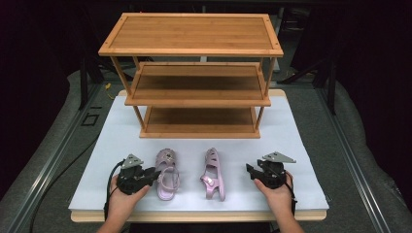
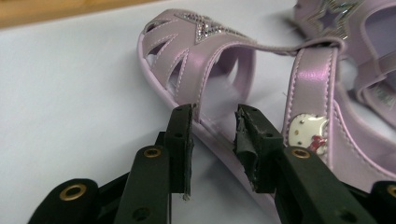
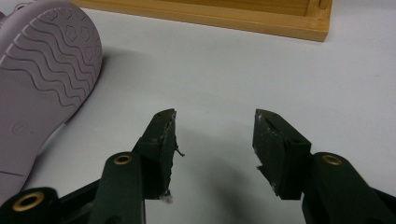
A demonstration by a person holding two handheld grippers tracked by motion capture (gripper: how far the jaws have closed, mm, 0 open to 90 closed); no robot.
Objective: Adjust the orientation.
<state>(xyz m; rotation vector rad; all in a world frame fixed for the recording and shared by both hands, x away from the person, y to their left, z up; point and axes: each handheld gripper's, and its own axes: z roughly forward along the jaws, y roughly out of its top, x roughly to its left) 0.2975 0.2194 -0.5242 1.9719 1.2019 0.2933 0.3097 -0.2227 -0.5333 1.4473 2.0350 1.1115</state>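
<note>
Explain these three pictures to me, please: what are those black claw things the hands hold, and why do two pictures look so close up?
No robot here: a person sits at a white table holding a hand-operated gripper in each hand. The top picture looks down from above. The left gripper and right gripper each carry a small camera, and that gives the two close-ups, looking along the black jaws.

On the table stand a three-level wooden shoe rack and two small pink sandals. The left sandal sits upright; the right sandal lies on its side, so the right gripper view shows its wavy sole.

Nothing is held yet. Both grippers are open; the left one's jaws reach around the left sandal's edge.
</note>
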